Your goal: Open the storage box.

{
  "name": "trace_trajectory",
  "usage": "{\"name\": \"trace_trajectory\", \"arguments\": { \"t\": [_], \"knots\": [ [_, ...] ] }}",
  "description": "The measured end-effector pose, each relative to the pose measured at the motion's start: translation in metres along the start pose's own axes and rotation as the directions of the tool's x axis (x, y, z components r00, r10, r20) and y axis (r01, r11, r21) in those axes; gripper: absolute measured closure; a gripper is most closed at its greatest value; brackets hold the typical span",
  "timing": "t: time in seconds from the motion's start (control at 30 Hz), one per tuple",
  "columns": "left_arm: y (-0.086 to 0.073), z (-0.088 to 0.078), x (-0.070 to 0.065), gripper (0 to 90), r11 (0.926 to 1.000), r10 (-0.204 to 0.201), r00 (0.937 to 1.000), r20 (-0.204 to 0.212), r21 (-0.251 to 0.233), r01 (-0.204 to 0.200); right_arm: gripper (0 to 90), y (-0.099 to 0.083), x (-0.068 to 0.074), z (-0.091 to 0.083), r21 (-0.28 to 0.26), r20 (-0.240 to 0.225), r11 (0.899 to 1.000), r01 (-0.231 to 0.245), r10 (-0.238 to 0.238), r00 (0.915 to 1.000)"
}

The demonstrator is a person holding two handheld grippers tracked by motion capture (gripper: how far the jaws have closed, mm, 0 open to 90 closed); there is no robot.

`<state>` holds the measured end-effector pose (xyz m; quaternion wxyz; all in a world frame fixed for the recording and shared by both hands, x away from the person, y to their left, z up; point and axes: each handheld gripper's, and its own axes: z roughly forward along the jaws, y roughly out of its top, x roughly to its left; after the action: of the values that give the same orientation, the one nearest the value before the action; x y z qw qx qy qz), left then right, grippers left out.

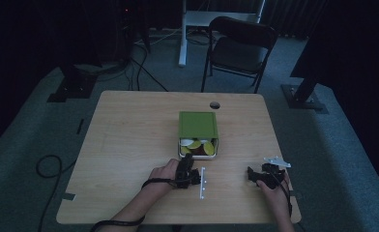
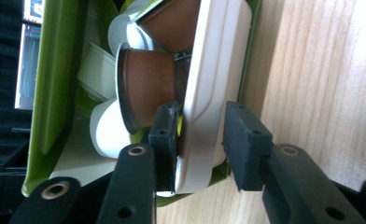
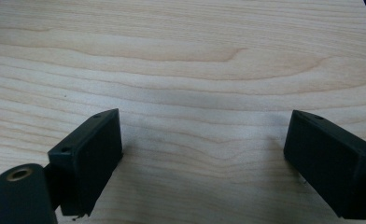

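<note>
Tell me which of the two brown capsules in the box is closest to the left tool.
The lower brown capsule in the left gripper view: it lies just above the left tool, almost at one jaw. The other brown capsule sits farther up the box.

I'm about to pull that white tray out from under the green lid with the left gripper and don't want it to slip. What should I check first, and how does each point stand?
1. Left gripper straddles the white tray's front wall, one jaw inside, one outside: ok.
2. Jaws clamped on the wall: not ok, a gap shows at the outer jaw.
3. Inner jaw clear of the brown capsule: not ok, it sits right against it.
4. Green lid covers the tray's rear: ok.
5. Right gripper open, over bare table: ok.
6. Lid free to slide: cannot tell.
</note>
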<state>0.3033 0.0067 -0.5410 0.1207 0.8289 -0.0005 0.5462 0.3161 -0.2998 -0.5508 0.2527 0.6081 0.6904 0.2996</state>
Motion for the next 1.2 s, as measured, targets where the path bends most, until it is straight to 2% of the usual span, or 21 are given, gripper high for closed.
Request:
{"name": "trace_trajectory", "arguments": {
  "t": [0.17, 0.27, 0.5, 0.67, 0.97, 1.2],
  "knots": [
    [0.001, 0.0, -0.002, 68.4, 0.9999, 0.01, 0.9998, -0.017, 0.008, -0.01, 10.8, 0.0, 0.0, 0.0, 0.0, 0.0, 1.0, 0.0, 0.0, 1.0],
    [0.003, 0.0, 0.001, 68.8, 0.9998, 0.005, 1.0, 0.0, 0.017, -0.005, 10.8, 0.0, 0.0, 0.0, 0.0, 0.0, 1.0, 0.0, 0.0, 1.0],
    [0.003, -0.002, -0.001, 70.0, 0.9994, 0.032, 0.9995, -0.007, 0.014, -0.032, 10.8, 0.0, 0.0, 0.0, 0.0, 0.0, 1.0, 0.0, 0.0, 1.0],
    [0.003, -0.006, -0.003, 70.5, 0.9987, 0.05, 0.9987, -0.006, 0.009, -0.05, 10.8, 0.0, 0.0, 0.0, 0.0, 0.0, 1.0, 0.0, 0.0, 1.0],
    [0.003, -0.016, -0.007, 70.6, 0.9987, 0.051, 0.9987, 0.001, -0.002, -0.051, 10.8, 0.0, 0.0, 0.0, 0.0, 0.0, 1.0, 0.0, 0.0, 1.0],
    [0.003, -0.025, -0.012, 71.0, 0.9976, 0.068, 0.9977, -0.006, -0.012, -0.068, 10.8, 0.0, 0.0, 0.0, 0.0, 0.0, 1.0, 0.0, 0.0, 1.0]
  ]
}}
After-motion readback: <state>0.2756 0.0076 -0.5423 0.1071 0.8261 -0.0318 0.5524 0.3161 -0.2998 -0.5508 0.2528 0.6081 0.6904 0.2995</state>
